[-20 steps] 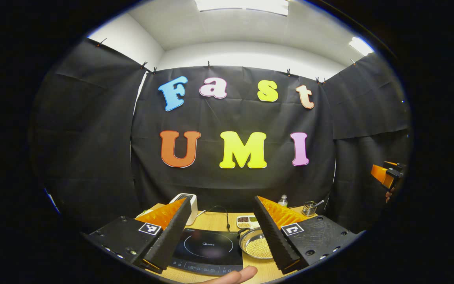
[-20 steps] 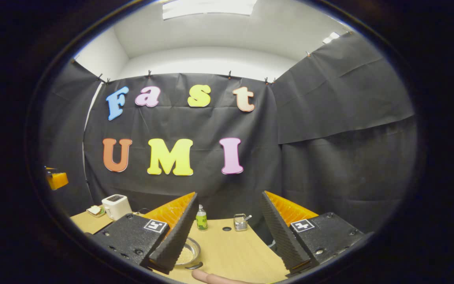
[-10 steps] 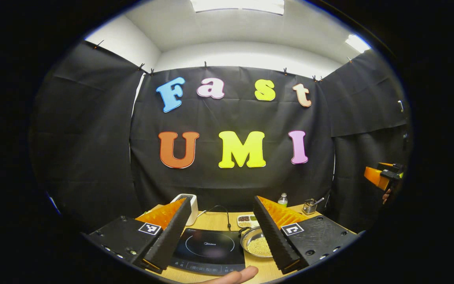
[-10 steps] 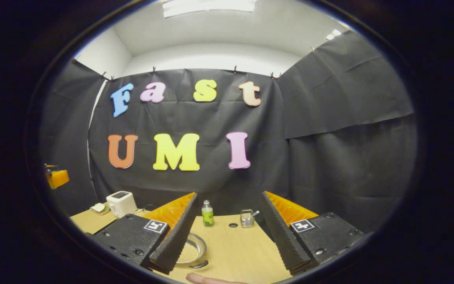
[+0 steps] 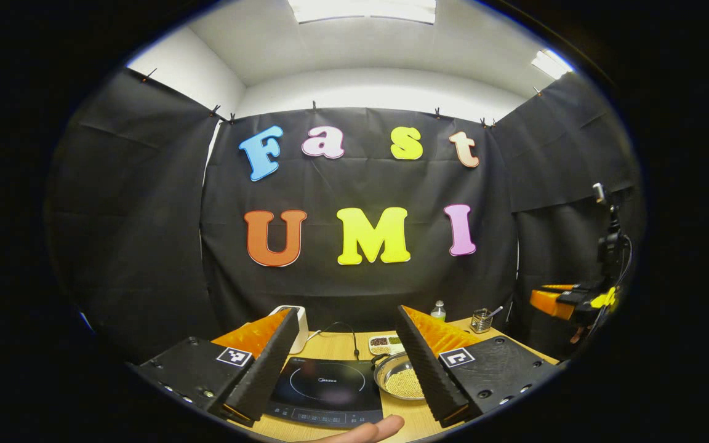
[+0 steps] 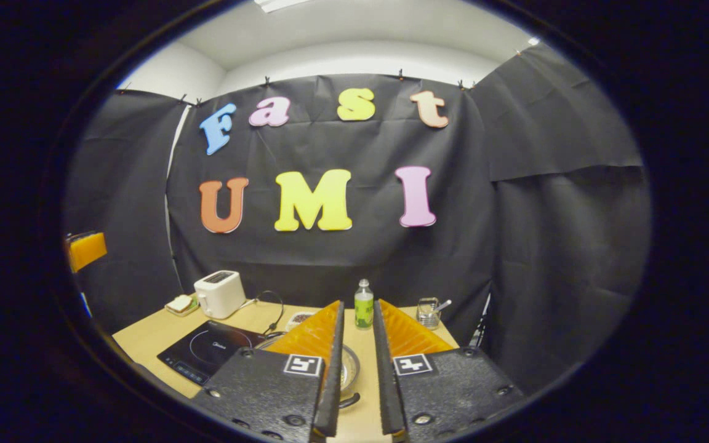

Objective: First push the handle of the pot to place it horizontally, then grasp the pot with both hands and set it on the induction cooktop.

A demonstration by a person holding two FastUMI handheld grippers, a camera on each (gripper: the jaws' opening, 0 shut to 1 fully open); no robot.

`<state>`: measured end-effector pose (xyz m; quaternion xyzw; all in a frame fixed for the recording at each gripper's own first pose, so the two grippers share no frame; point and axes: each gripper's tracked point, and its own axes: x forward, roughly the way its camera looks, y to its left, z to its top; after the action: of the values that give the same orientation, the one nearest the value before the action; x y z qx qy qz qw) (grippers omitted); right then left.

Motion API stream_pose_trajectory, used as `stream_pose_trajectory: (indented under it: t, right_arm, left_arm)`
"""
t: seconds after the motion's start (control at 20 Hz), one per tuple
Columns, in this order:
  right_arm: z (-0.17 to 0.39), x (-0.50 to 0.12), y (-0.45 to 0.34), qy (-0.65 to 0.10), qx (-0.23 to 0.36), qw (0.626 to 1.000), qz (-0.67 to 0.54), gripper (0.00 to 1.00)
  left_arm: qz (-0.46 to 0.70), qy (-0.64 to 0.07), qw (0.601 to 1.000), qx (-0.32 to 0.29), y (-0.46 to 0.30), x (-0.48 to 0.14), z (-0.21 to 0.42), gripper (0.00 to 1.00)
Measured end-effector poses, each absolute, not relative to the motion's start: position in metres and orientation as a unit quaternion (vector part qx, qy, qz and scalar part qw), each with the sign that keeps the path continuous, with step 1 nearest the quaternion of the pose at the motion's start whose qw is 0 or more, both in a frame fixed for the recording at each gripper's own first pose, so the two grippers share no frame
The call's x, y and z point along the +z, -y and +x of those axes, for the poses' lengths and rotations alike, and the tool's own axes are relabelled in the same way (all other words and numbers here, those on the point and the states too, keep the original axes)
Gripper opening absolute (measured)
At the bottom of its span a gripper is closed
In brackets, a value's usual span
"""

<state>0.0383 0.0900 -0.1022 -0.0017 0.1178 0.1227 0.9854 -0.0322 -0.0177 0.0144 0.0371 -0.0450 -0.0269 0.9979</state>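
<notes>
Left tongs [image 5: 342,360] wide open, right tongs [image 6: 357,369] nearly closed, empty — pot [image 5: 399,383] below both.

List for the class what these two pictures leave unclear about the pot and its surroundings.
- Pot in the right gripper view: mostly hidden behind that gripper's own left finger.
- Pot handle: cut off by the same finger, so its angle is unclear.
- Small dish behind the pot in the left gripper view: contents too small to identify.
- Induction cooktop: left edge hidden by the left gripper's finger.
</notes>
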Motion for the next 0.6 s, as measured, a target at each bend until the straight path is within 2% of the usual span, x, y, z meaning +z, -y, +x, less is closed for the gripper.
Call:
stream_pose_trajectory:
  t: [0.05,0.1,0.15,0.2,0.25,0.4,0.45,0.6]
  right_arm:
    - [0.042,-0.112,-0.092,-0.130,0.121,0.984,0.000,0.17]
    - [0.044,-0.122,-0.092,-0.143,0.117,0.983,0.004,0.14]
    - [0.047,-0.136,-0.092,-0.159,0.113,0.981,0.007,0.05]
    - [0.048,-0.148,-0.095,-0.174,0.115,0.978,0.010,0.00]
    - [0.049,-0.160,-0.100,-0.191,0.120,0.974,0.010,0.04]
    - [0.054,-0.200,-0.105,-0.235,0.127,0.964,0.001,0.04]
    - [0.055,-0.213,-0.107,-0.248,0.127,0.960,-0.001,0.01]
    - [0.049,-0.255,-0.119,-0.290,0.141,0.946,-0.024,0.04]
  left_arm:
    - [0.039,0.047,0.998,-0.028,0.017,0.014,-0.034,0.94]
    - [0.041,0.050,0.998,-0.026,0.014,0.013,-0.036,0.94]
    - [0.042,0.051,0.998,-0.025,0.012,0.013,-0.037,0.95]
    - [0.042,0.049,0.998,-0.026,0.011,0.009,-0.041,0.95]
    - [0.042,0.049,0.998,-0.027,0.010,0.009,-0.043,0.94]
    - [0.043,0.059,0.997,-0.021,0.003,0.011,-0.049,0.95]
    - [0.042,0.059,0.997,-0.023,0.002,0.011,-0.053,0.95]
    - [0.039,0.064,0.997,-0.024,0.000,0.013,-0.059,0.95]
